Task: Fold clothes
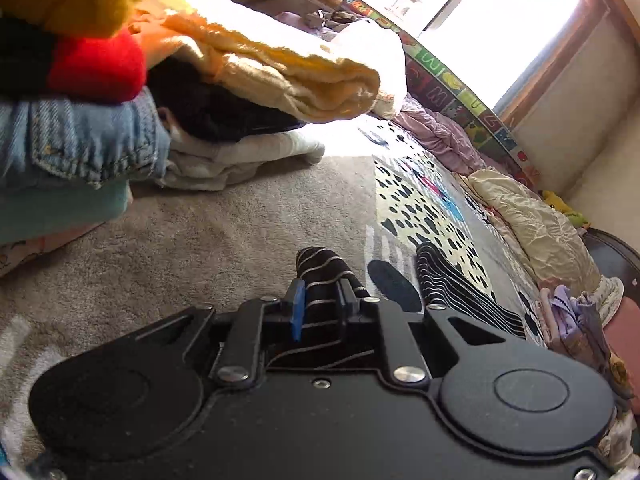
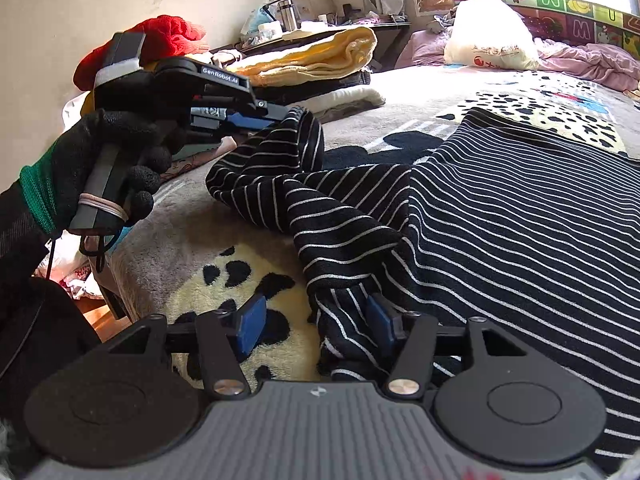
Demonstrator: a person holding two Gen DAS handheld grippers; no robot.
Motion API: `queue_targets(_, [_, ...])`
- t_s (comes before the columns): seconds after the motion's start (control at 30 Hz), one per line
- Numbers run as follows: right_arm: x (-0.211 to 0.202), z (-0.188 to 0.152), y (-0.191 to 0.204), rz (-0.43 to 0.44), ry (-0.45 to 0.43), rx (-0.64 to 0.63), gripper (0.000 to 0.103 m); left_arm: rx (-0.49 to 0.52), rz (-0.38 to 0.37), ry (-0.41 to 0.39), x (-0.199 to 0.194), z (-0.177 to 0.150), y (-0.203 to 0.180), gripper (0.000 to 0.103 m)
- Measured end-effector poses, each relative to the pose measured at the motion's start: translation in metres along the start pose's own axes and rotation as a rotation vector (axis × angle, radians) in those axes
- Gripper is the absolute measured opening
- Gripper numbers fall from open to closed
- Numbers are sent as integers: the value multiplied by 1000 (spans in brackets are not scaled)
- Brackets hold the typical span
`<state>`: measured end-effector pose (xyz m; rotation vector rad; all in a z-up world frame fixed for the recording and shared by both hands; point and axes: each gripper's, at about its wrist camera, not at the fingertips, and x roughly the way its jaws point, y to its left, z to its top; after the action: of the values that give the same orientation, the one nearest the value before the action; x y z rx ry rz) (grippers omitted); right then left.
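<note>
A black garment with thin white stripes lies spread on the bed's spotted blanket. In the right wrist view a gloved hand holds my left gripper, which is shut on the garment's sleeve and lifts it off the blanket. The left wrist view shows the same grip: my left gripper pinches striped cloth, with the rest of the garment to its right. My right gripper stands open at the garment's near edge. A bunched fold of the hem lies against its right pad.
A stack of folded clothes stands at the far left of the bed: a yellow knit, a red knit and denim. A white bag and pink bedding lie by the alphabet mat. The bed's edge drops off at left.
</note>
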<state>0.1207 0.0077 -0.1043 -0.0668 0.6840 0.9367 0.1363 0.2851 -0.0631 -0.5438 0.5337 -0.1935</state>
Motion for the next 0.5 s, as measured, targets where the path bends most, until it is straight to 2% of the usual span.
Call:
queue_targets(0.03, [0, -1, 1, -5, 0, -9, 58, 32, -30, 4, 2, 0, -7, 17])
queue_targets(0.07, [1, -2, 3, -9, 1, -17, 59, 65, -59, 8, 3, 0, -14, 37])
queue_targets(0.1, [1, -3, 4, -14, 1, -26, 59, 97, -89, 12, 5, 0, -21, 52])
queue_targets(0.17, [1, -4, 6, -20, 0, -37, 59, 122, -124, 21, 7, 0, -27, 50])
queue_targets(0.5, [-1, -11, 5, -14, -35, -46, 63, -166, -47, 81, 12, 2, 39, 50])
